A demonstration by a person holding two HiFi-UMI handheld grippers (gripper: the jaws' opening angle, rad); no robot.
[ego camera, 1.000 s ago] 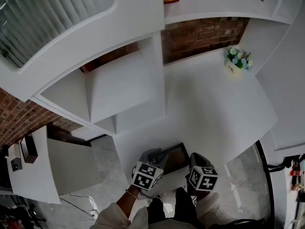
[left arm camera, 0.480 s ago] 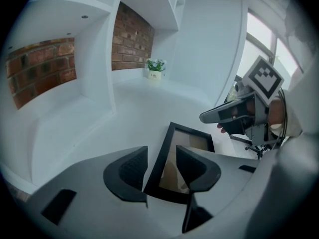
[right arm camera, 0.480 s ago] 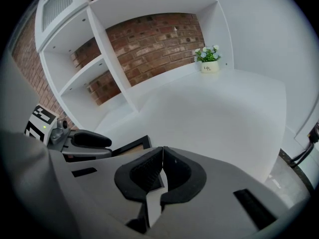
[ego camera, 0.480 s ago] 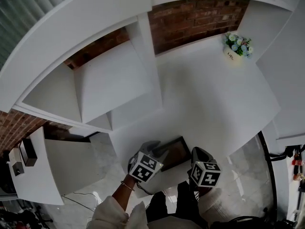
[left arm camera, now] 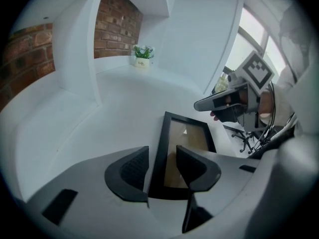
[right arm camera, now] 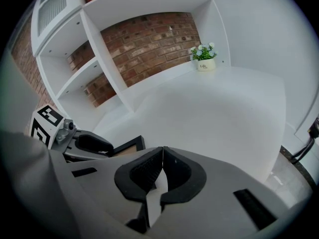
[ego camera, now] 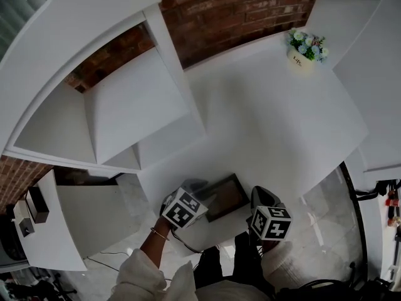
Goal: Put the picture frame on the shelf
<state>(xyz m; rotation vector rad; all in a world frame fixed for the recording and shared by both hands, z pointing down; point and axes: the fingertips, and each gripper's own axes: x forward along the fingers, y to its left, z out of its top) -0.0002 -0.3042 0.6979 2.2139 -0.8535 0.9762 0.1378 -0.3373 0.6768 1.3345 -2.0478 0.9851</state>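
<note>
The left tool [left arm camera: 162,156] sat at lower centre, its jaws just opening, with the left edge of the black picture frame [left arm camera: 192,133] between them, seemingly clear of both pads. The frame lay on the white shelf [left arm camera: 114,108]. A small potted plant [left arm camera: 142,56] stood at upper centre.

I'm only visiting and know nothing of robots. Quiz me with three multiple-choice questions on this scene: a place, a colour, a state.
1. Where does the small white pot of flowers stand?
A. at the back of the white shelf, by the brick wall
B. at the shelf's front edge
C. on a higher shelf

2. What colour is the border of the rectangular picture frame?
A. white
B. black
C. red

3. How do the jaws of the right gripper stand?
A. wide apart
B. clamped on the pot
C. closed together, empty

Answers: A, it sits beside the bricks; B, dark against the white surface; C, its pads meet with nothing between.
</note>
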